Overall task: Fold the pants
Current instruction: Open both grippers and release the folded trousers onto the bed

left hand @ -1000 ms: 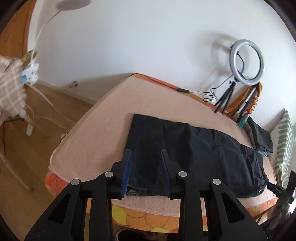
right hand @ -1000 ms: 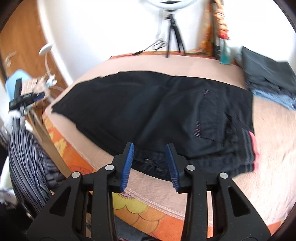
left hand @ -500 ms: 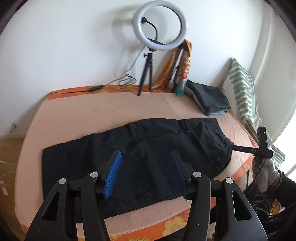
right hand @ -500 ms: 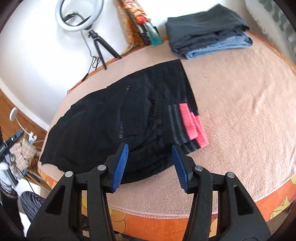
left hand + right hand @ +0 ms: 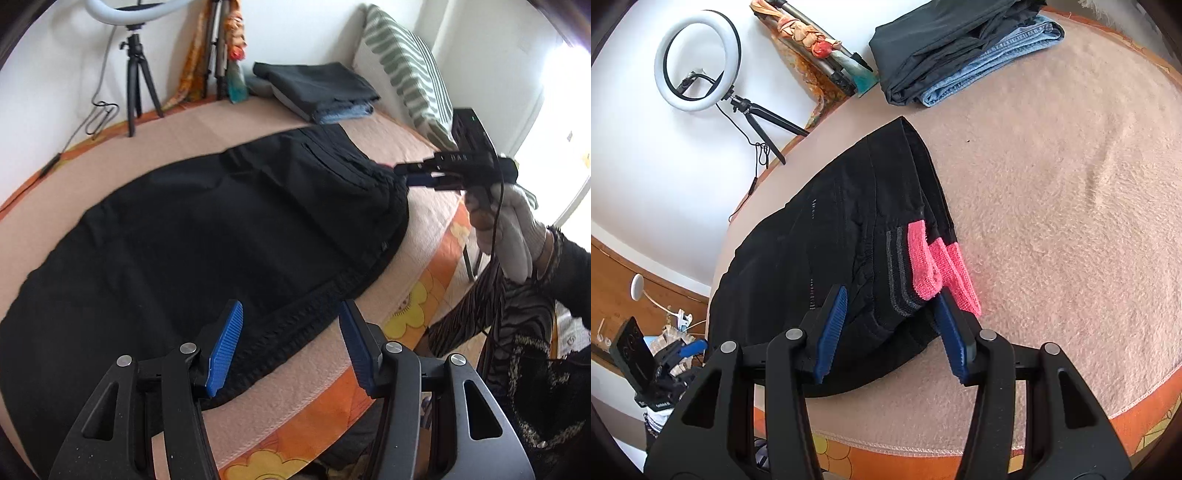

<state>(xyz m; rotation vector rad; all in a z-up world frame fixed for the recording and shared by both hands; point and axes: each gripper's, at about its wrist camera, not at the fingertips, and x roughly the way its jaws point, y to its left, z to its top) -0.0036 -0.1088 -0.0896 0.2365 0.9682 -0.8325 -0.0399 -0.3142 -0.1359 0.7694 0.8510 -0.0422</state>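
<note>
Pants [image 5: 207,236] lay flat, folded lengthwise, on the bed [image 5: 1071,184]. Both grippers had let go over the last second: left gripper [image 5: 291,347] and right gripper [image 5: 890,328] stood open, empty, repositioned near the waistband [image 5: 923,262]. Next fold looked pending.

Colours on the bed, quick pass

My pads [image 5: 224,349] are blue on black claws; pants [image 5: 207,236] black with a pink waistband patch [image 5: 940,264] and grey stripes. Blanket [image 5: 1052,184] is peach, sheet [image 5: 417,317] orange with yellow flowers. Pillow [image 5: 406,66] white with green stripes. Folded stack [image 5: 960,44]: black over blue denim. Ring light [image 5: 696,61] white, glove [image 5: 513,229] white.
</note>
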